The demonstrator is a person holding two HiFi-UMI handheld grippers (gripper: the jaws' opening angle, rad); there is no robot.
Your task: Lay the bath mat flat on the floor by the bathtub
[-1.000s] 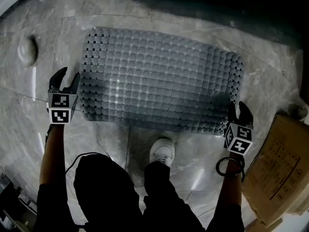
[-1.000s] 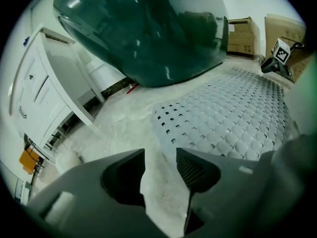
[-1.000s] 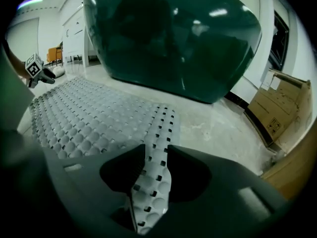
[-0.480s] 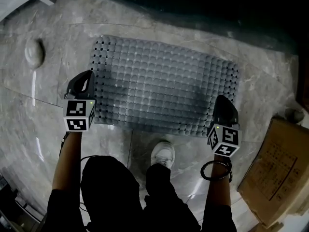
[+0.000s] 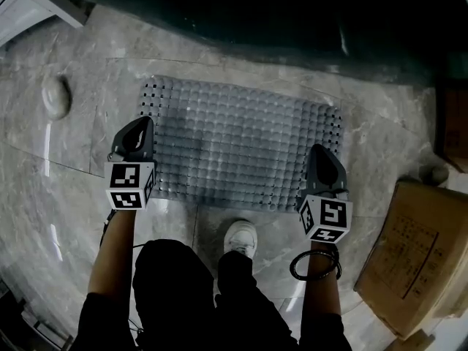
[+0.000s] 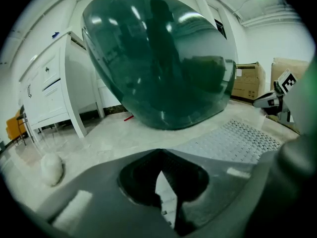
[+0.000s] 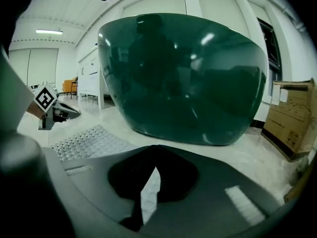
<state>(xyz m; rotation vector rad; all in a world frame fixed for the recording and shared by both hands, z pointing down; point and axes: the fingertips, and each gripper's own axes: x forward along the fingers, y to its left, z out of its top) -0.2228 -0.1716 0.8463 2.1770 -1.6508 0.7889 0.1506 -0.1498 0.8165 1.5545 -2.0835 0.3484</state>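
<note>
The grey studded bath mat [image 5: 238,145] lies spread on the marble floor in front of the dark green bathtub [image 5: 256,13]. My left gripper [image 5: 140,126] is at the mat's left edge, jaws shut on its holed border. My right gripper [image 5: 316,152] sits on the mat's near right corner, also shut on it. In the left gripper view the jaws [image 6: 160,157] meet, with mat border showing in the slit; the mat [image 6: 237,140] stretches right under the tub [image 6: 158,58]. In the right gripper view the jaws [image 7: 153,155] meet likewise, with the mat [image 7: 89,140] to the left.
A cardboard box [image 5: 409,258] stands at the near right, with more boxes [image 7: 292,118] by the wall. A white lump [image 5: 56,96] lies on the floor at left, near a white cabinet [image 6: 49,88]. The person's shoe [image 5: 240,236] is just short of the mat's near edge.
One second ago the left gripper stood open beside the mat's left edge. Both grippers have since moved in and shut on the mat's edges. The view has drawn back from the mat.
</note>
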